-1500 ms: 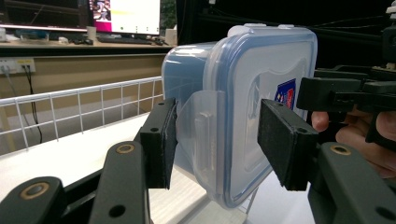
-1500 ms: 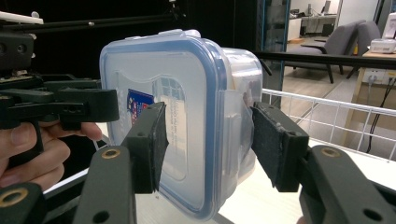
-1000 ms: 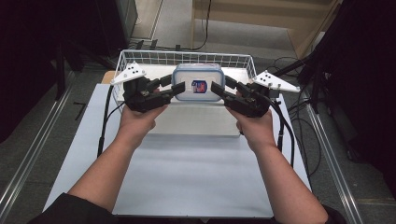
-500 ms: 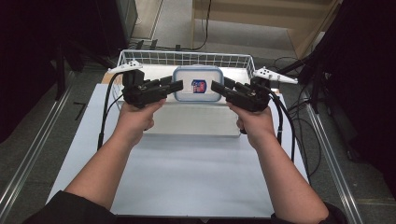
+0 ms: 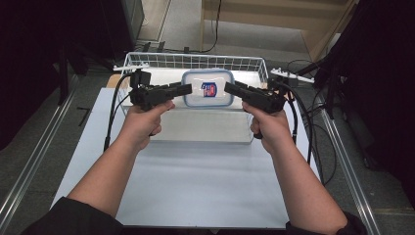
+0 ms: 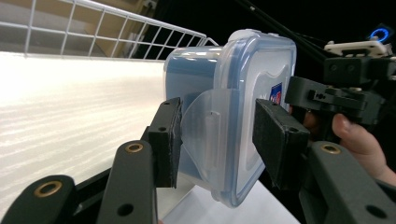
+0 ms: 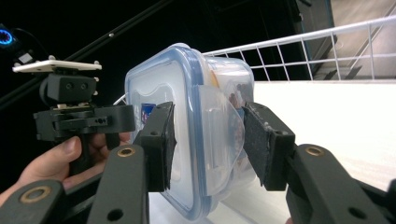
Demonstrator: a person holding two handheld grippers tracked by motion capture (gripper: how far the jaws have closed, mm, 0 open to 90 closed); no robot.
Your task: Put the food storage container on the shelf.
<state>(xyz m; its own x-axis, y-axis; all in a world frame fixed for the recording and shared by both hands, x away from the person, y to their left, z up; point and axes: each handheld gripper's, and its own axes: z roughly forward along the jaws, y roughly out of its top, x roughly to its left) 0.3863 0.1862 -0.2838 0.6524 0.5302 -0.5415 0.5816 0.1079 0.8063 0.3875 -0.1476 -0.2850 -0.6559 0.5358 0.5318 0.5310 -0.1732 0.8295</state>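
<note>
We hold one lidded food container (image 5: 207, 88) between two tools: left tool (image 5: 188, 89) and right tool (image 5: 228, 88) each part-open, straddling one latch flap.

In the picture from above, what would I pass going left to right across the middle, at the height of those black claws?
Left claw → clear lidded food container with its blue-rimmed lid → right claw → black cables trailing off the table's right side.

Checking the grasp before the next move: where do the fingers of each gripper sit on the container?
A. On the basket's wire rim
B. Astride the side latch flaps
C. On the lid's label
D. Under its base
B: in each gripper view the fingers flank a clear latch flap on the container, with gaps either side.
</note>
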